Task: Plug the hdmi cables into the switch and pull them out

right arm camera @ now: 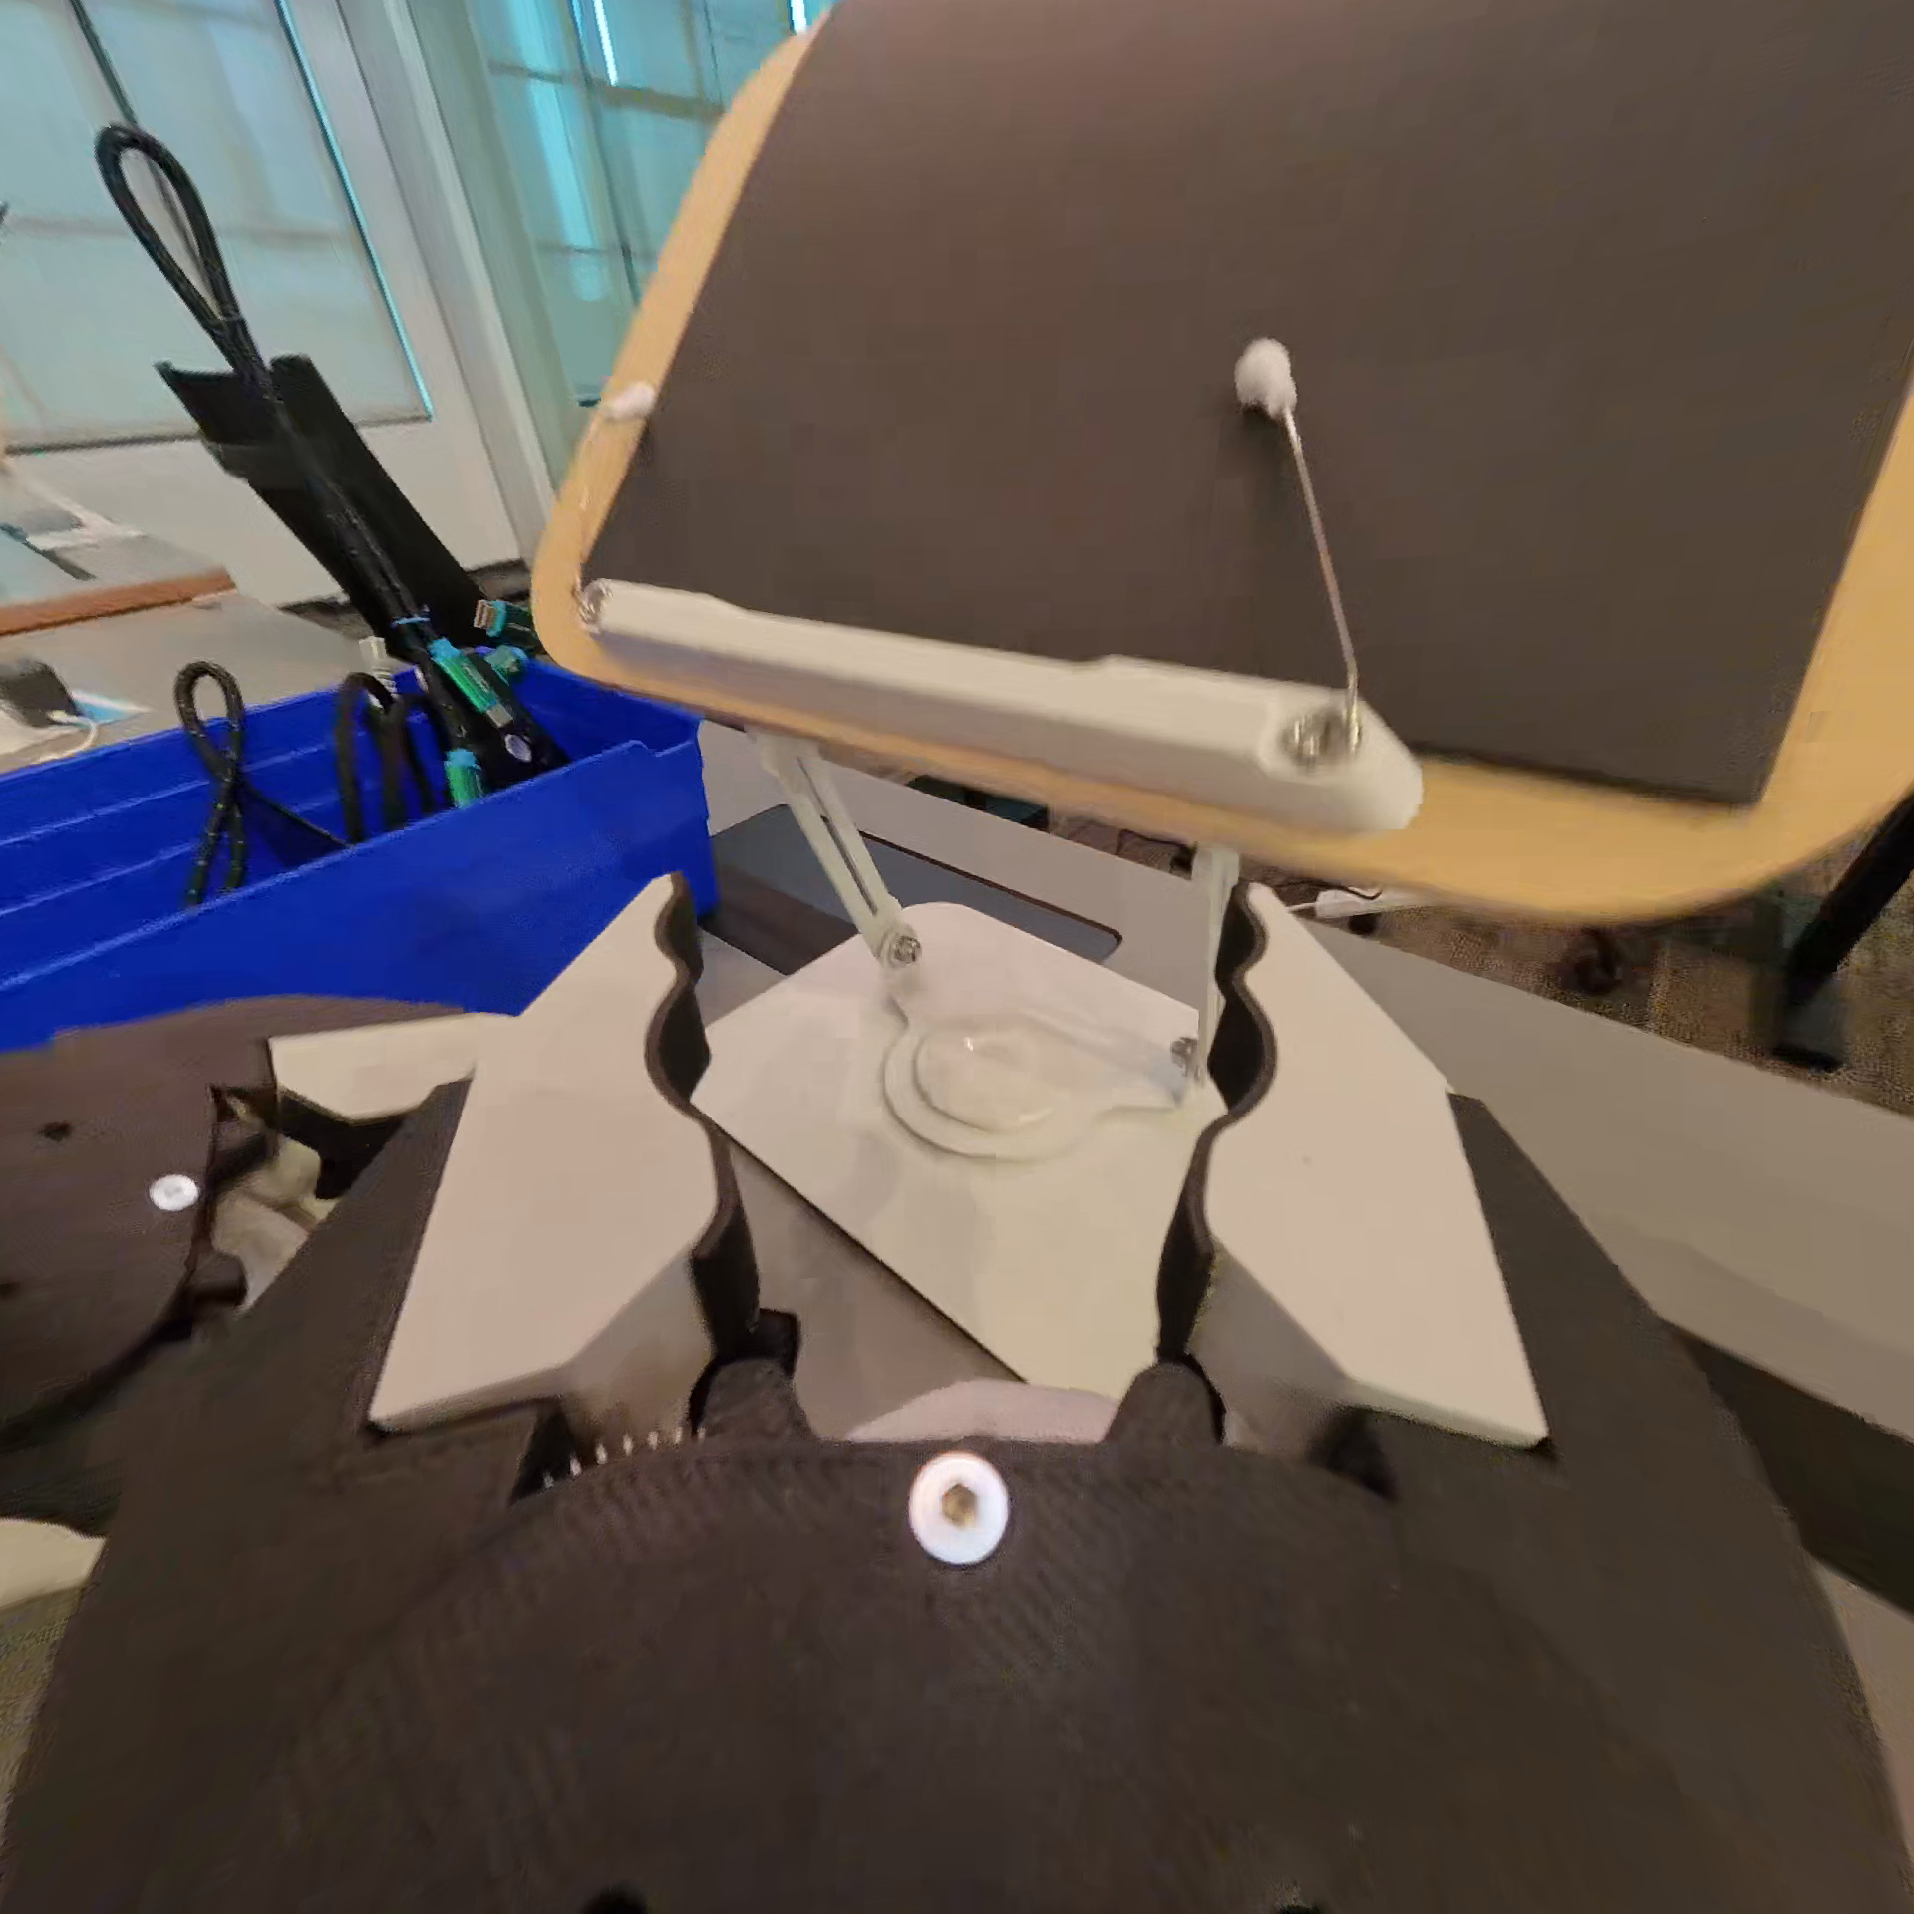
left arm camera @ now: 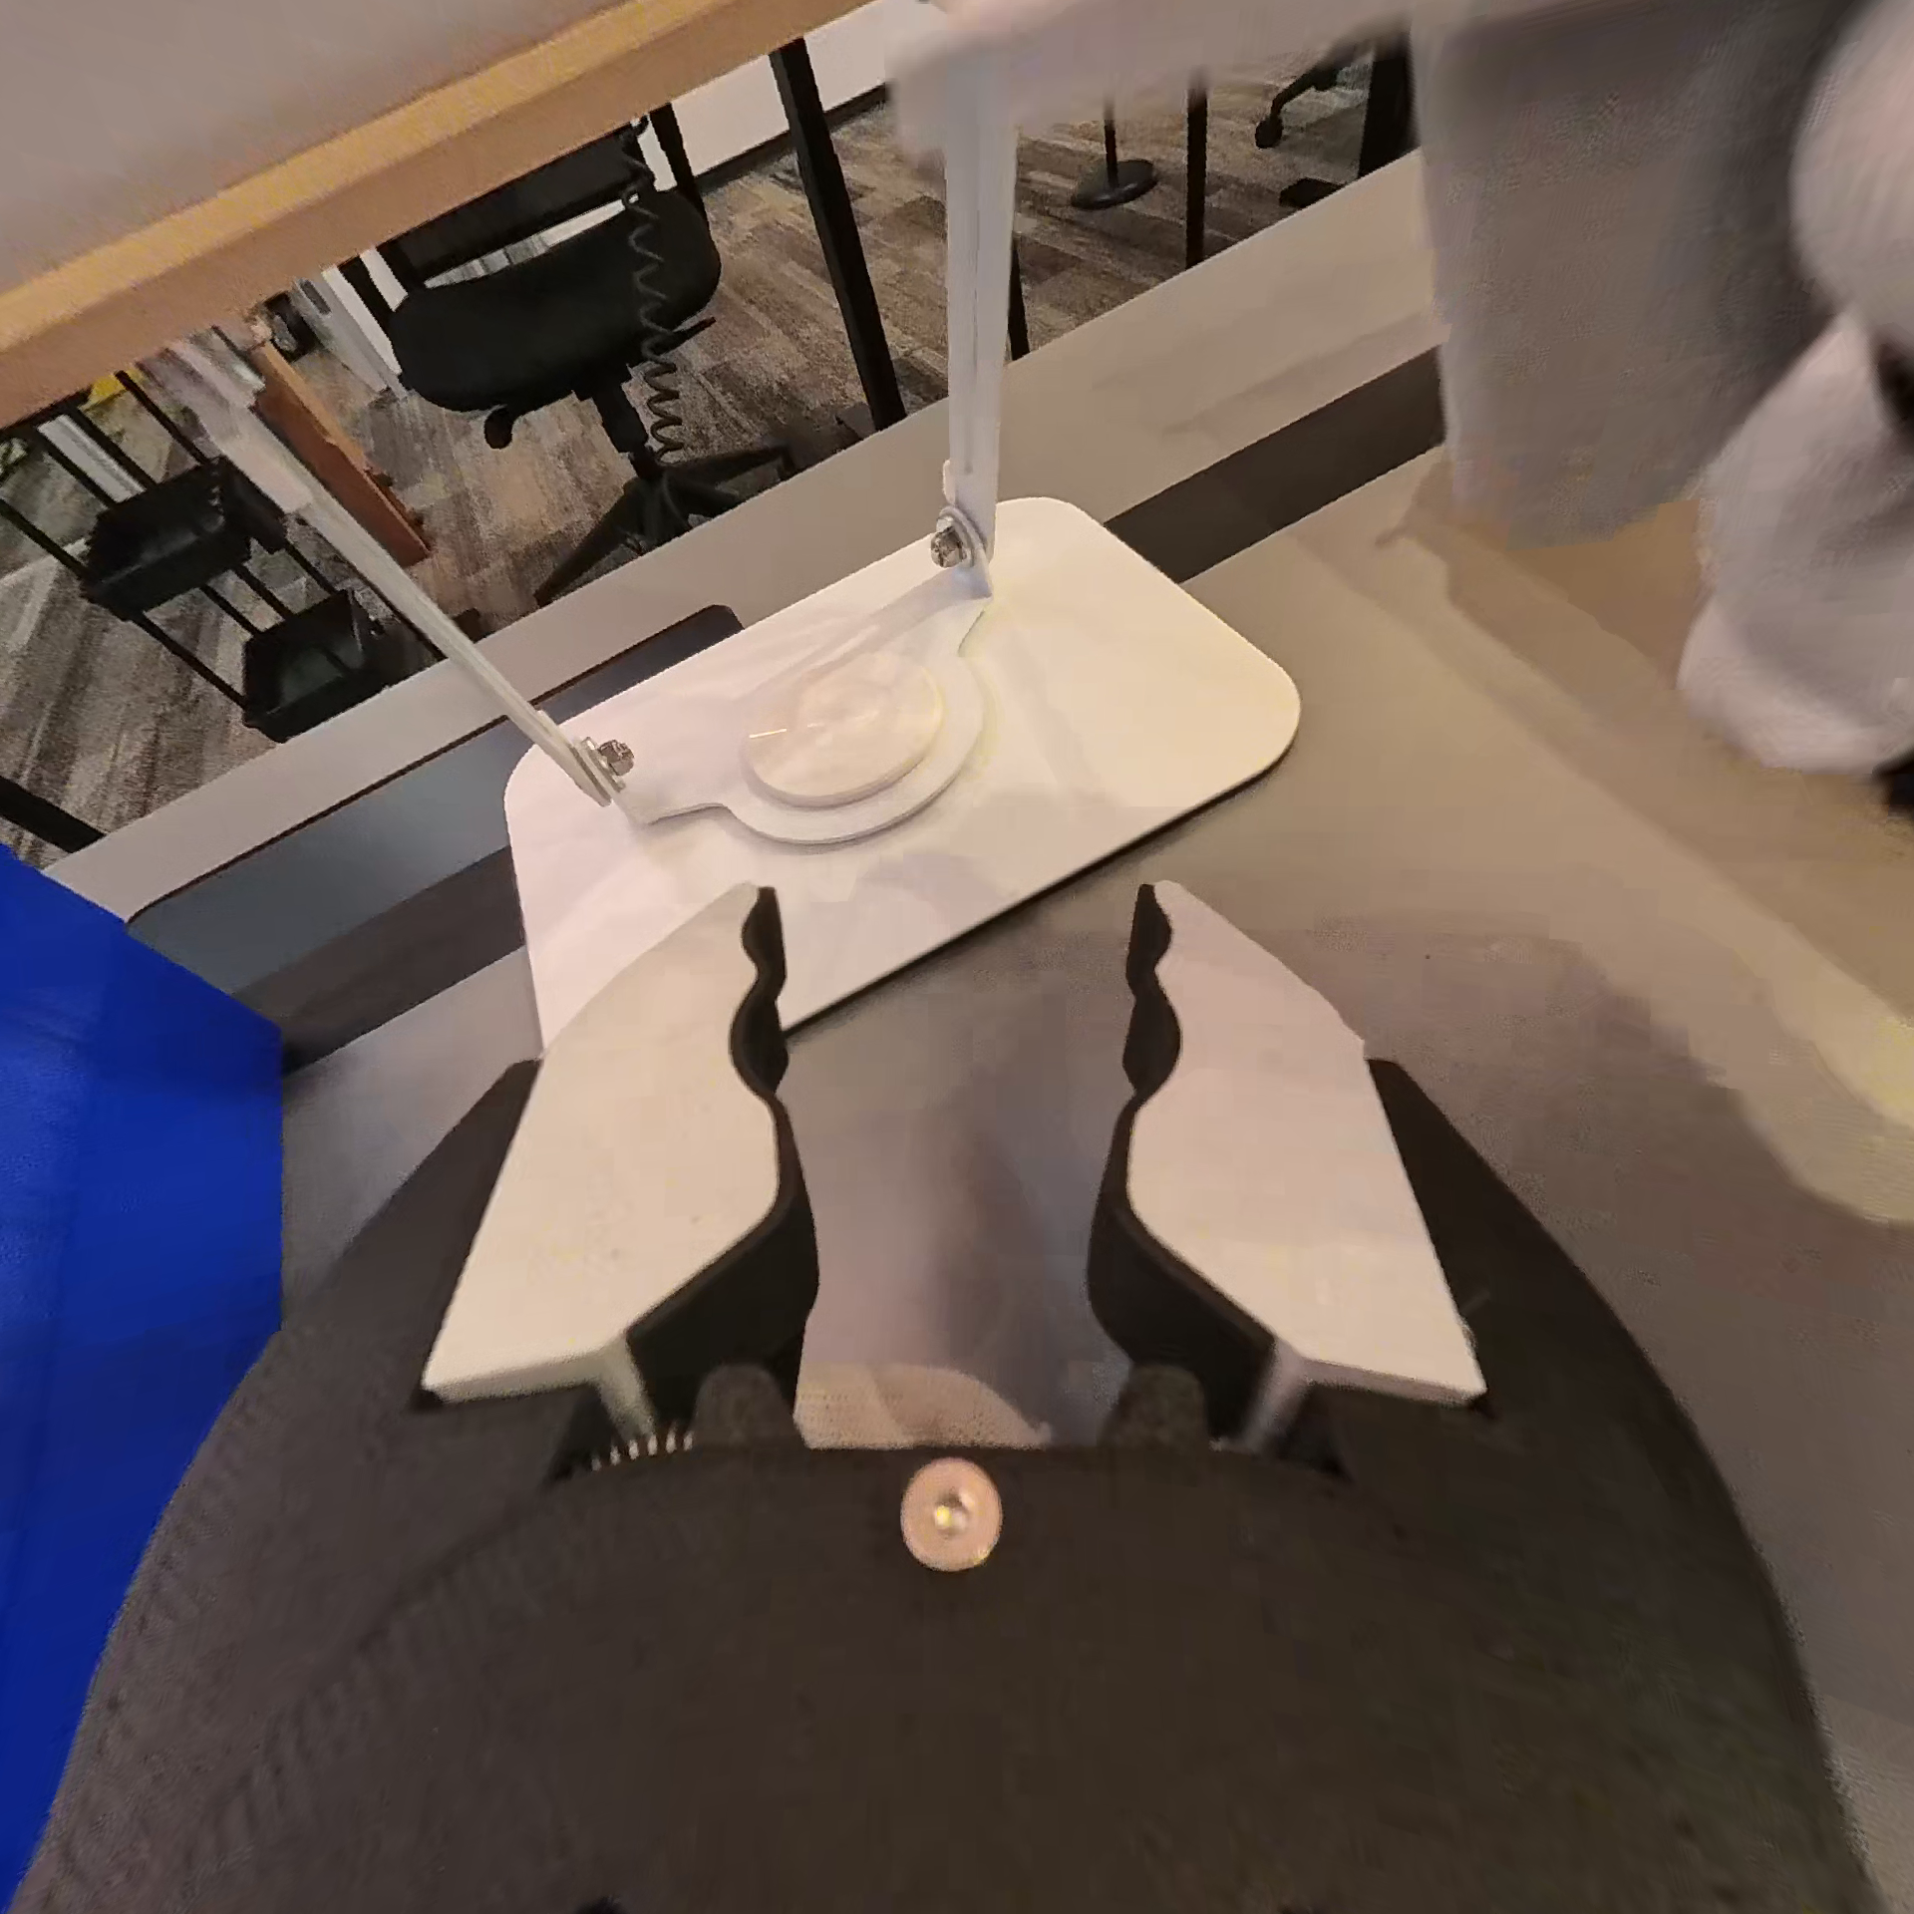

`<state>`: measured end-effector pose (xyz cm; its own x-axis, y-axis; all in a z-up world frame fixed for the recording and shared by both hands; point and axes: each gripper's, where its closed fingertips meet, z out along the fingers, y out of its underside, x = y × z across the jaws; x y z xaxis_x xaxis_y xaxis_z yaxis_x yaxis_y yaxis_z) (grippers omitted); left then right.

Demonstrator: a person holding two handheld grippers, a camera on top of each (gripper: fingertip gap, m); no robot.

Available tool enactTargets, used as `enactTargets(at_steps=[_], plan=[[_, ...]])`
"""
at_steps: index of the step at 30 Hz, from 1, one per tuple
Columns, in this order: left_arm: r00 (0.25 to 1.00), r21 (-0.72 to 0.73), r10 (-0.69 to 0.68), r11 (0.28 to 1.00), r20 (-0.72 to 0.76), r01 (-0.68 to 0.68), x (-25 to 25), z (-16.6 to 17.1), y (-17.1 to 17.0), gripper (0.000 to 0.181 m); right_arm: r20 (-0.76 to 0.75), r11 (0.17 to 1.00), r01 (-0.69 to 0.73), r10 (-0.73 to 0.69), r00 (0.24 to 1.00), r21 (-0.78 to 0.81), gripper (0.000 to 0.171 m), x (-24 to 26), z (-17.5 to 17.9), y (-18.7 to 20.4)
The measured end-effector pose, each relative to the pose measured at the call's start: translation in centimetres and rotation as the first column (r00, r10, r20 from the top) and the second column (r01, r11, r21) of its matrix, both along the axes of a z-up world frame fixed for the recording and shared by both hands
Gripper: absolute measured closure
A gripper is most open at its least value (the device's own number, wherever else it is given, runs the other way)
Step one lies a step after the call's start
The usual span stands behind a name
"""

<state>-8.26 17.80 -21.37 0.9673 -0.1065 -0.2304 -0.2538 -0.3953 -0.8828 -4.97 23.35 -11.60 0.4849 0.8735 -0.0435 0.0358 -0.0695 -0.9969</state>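
Observation:
Several black braided cables point(right arm camera: 218, 787) with green-tipped plugs point(right arm camera: 471, 678) lie in a blue bin point(right arm camera: 414, 911) at the left in the right wrist view. No switch shows in either view. My left gripper point(left arm camera: 953, 911) is open and empty above the grey table, pointing at a white stand base point(left arm camera: 1088, 673). My right gripper point(right arm camera: 958, 922) is open and empty, just in front of the same stand base point(right arm camera: 932, 1222). The left gripper's black body point(right arm camera: 114, 1160) shows at the left of the right wrist view.
A tilted board with a tan rim and dark face point(right arm camera: 1243, 363) sits on the stand's white arms point(left arm camera: 979, 311) over the base. The blue bin's corner point(left arm camera: 124, 1191) is at my left. A blurred pale shape point(left arm camera: 1709, 311) is upper right. Office chairs point(left arm camera: 559, 300) stand beyond the table edge. Left tips to right tips: about 12 cm.

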Motion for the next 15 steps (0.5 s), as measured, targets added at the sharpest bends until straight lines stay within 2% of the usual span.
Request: enactTargets(at_steps=[3,5,8,15], plan=[[1.000,-0.001,0.015,1.000,0.014,-0.015,-0.6,0.0,0.1,0.118,-0.040,0.998,0.051,-0.053,0.998,-0.042,0.081,1.0,-3.9,-0.3],[0.999,0.003,0.017,1.000,0.030,-0.017,-0.8,0.1,0.2,0.117,0.077,0.997,0.053,-0.049,0.996,-0.049,0.072,0.6,-6.2,-0.2],[0.999,0.036,0.033,0.999,0.032,-0.034,-1.3,0.6,0.4,0.117,0.107,0.996,0.084,-0.087,0.990,0.035,0.075,1.0,-5.6,0.1],[0.979,0.114,0.192,0.973,0.074,-0.200,-6.2,2.1,1.6,0.111,0.081,0.986,0.166,-0.165,0.983,-0.002,0.091,2.6,-6.0,2.2]])
